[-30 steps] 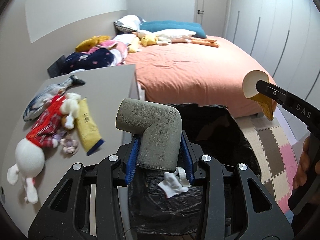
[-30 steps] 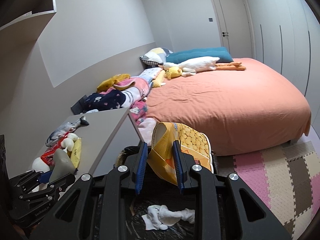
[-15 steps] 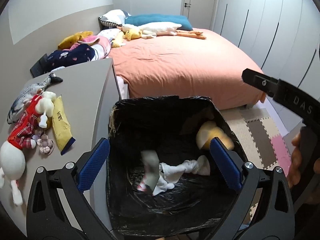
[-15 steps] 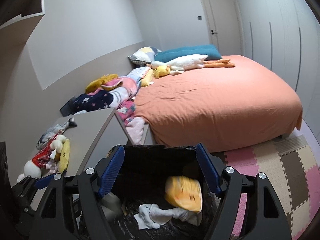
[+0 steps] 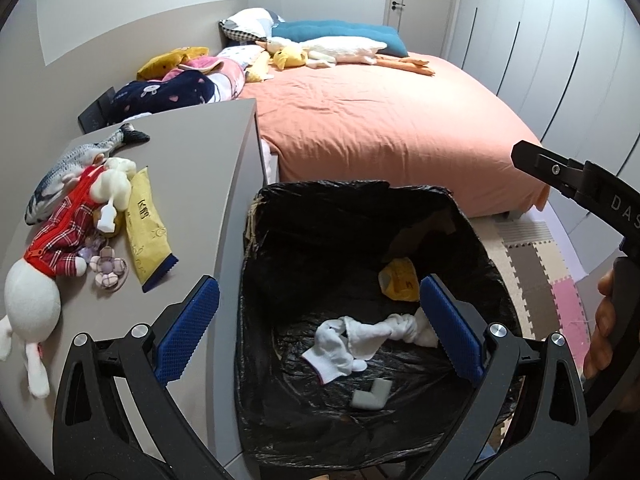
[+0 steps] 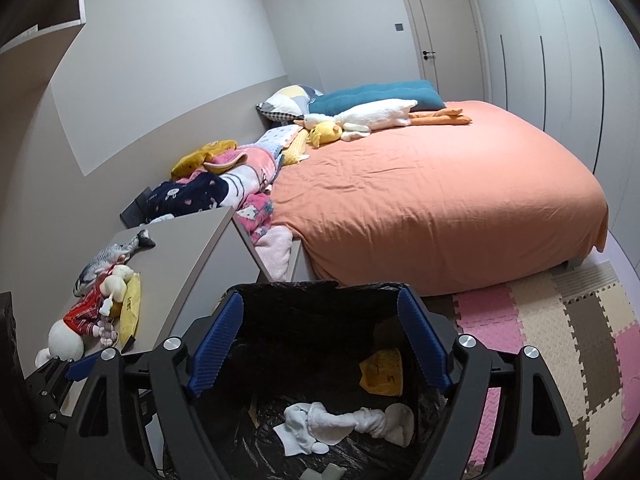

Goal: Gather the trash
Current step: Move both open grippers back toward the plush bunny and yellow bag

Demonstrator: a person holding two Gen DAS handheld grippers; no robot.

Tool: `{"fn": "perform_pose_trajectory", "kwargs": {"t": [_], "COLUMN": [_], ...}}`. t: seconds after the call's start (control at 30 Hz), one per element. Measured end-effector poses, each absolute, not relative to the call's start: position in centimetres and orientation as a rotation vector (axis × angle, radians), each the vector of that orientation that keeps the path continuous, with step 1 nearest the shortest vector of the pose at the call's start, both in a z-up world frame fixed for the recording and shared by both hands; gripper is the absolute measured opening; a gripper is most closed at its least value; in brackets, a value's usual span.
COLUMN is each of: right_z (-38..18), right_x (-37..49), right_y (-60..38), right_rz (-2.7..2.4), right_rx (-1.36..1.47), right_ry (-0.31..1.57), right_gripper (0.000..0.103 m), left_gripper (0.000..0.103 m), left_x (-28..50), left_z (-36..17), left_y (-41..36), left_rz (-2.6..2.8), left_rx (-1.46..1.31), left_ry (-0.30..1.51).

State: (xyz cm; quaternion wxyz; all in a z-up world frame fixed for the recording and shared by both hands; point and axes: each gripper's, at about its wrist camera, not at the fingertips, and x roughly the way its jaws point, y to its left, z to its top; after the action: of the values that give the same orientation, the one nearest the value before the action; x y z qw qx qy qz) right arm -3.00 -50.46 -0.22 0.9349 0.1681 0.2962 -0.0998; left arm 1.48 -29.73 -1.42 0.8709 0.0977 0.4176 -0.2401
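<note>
A bin lined with a black bag point(image 5: 280, 216) point(image 6: 280, 292) stands beside a grey cabinet. Inside lie a grey L-shaped foam piece point(image 5: 370, 394) point(image 6: 326, 471), a yellow snack bag point(image 5: 398, 280) point(image 6: 382, 372) and white socks point(image 5: 352, 338) point(image 6: 344, 426). My left gripper point(image 5: 316, 324) is open and empty above the bin. My right gripper point(image 6: 320, 340) is open and empty above the bin too; its side shows at the right of the left wrist view point(image 5: 576, 184).
The grey cabinet top point(image 5: 200, 160) point(image 6: 180, 256) carries a yellow packet point(image 5: 146, 226), a plush fish point(image 5: 76, 164), a white doll in red point(image 5: 52, 256) and small toys. An orange bed point(image 6: 440, 200) lies behind, with foam floor mats point(image 6: 560, 320) at the right.
Both grippers opened. The grey foam piece dropped from the left one and the yellow snack bag from the right one; both now lie in the bin.
</note>
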Motion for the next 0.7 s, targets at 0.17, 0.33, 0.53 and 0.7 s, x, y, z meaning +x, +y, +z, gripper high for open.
{"fn": "perform_pose_trajectory", "kwargs": {"t": [0.17, 0.33, 0.53, 0.7], "right_z": [-0.5, -0.8, -1.2, -1.6], "right_x": [-2.3, -1.4, -0.1, 1.2], "right_y": [-49.3, -47.7, -46.0, -44.3], "right_rz": [-0.186, -0.183, -0.152, -0.133], "right_rx": [0.318, 0.278, 0.254, 0.229], "right_ry": [0.619, 0.629, 0.649, 0.666], "right_gripper": [0.084, 0.087, 0.087, 0.087], "left_gripper": [0.097, 0.097, 0.097, 0.097], "left_x": [1.9, 2.4, 3.2, 4.0], "left_z": [-1.6, -1.7, -1.6, -1.5], "left_y": [-28.6, -27.1, -25.0, -23.1], "left_rz": [-0.481, -0.453, -0.419, -0.385], "left_rx": [0.204, 0.197, 0.177, 0.164], "left_ry": [0.876, 0.880, 0.878, 0.877]}}
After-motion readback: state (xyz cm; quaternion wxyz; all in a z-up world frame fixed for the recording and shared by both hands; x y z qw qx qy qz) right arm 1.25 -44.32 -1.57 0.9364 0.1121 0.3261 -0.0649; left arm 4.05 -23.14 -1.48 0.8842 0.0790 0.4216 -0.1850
